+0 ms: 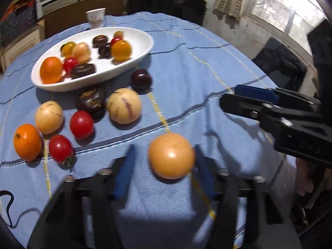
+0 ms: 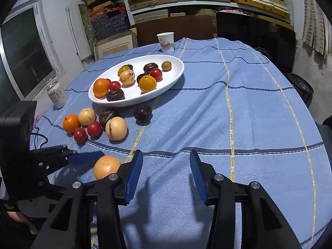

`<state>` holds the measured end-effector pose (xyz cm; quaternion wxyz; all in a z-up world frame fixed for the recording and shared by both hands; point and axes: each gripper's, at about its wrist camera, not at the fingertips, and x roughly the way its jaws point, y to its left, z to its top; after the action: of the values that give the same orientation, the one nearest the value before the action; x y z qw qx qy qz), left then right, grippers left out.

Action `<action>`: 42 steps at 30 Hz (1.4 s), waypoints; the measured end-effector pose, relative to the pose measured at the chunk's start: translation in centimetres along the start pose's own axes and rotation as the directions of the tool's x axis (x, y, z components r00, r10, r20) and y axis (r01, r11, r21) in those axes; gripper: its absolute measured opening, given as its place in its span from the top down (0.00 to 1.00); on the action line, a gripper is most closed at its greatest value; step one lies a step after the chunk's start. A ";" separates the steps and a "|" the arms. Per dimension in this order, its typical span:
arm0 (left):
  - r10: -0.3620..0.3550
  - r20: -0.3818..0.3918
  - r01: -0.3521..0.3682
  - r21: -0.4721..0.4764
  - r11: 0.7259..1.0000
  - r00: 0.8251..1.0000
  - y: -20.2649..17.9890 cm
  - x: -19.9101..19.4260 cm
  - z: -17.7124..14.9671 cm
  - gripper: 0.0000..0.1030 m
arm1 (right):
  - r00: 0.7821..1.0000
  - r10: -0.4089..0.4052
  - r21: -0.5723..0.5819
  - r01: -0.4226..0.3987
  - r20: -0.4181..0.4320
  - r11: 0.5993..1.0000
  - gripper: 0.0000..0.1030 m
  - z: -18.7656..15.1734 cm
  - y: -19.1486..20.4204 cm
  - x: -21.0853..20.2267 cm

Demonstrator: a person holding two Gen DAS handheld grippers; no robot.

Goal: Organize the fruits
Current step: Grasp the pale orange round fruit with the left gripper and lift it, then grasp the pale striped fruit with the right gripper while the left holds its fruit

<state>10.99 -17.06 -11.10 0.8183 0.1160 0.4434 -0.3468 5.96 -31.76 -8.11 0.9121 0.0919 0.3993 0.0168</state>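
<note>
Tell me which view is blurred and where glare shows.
Left wrist view: motion-blurred, worst on its own left gripper fingers; a small glare spot on the orange fruit between them; window washed out. Right wrist view: sharp, with the edges bent by the fisheye.

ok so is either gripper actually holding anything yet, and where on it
Nothing held yet. The pale orange fruit lies between the left gripper's open fingers, one pad against its side, the other apart. The right gripper is empty.

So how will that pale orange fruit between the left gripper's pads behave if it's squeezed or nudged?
The pale orange fruit looks round and free on the cloth, so probably rolls. Its glossy skin may slip against the left gripper, whose pads don't yet clamp it.
</note>
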 end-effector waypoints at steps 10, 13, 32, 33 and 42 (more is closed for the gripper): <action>0.019 0.127 -0.014 -0.041 0.999 0.992 1.9 -3.6 -1.2 0.59 | 0.999 0.033 -0.032 -0.033 -0.019 0.999 0.54 0.1 1.5 0.3; 0.051 0.164 -0.034 -0.105 0.994 0.985 4.4 -5.3 -1.9 0.59 | 0.998 0.046 -0.081 -0.048 -0.034 0.996 0.54 0.5 3.3 1.2; 0.048 0.139 -0.017 -0.213 0.977 0.989 8.3 -5.3 -3.0 0.59 | 0.995 0.020 -0.142 -0.034 -0.099 0.989 0.63 3.0 8.9 8.5; 0.048 0.139 -0.018 -0.211 0.977 0.989 8.3 -5.3 -3.0 0.59 | 0.996 0.024 -0.135 -0.036 -0.087 0.990 0.63 3.0 8.8 8.2; 0.072 0.143 -0.042 -0.201 0.979 0.987 7.9 -5.5 -3.0 0.59 | 0.997 0.052 -0.101 -0.058 -0.060 0.993 0.63 1.4 7.1 5.1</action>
<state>12.33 -7.26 -9.35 0.8664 0.0206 0.4094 -0.2852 10.76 -24.45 -9.61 0.9029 0.0553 0.4212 0.0654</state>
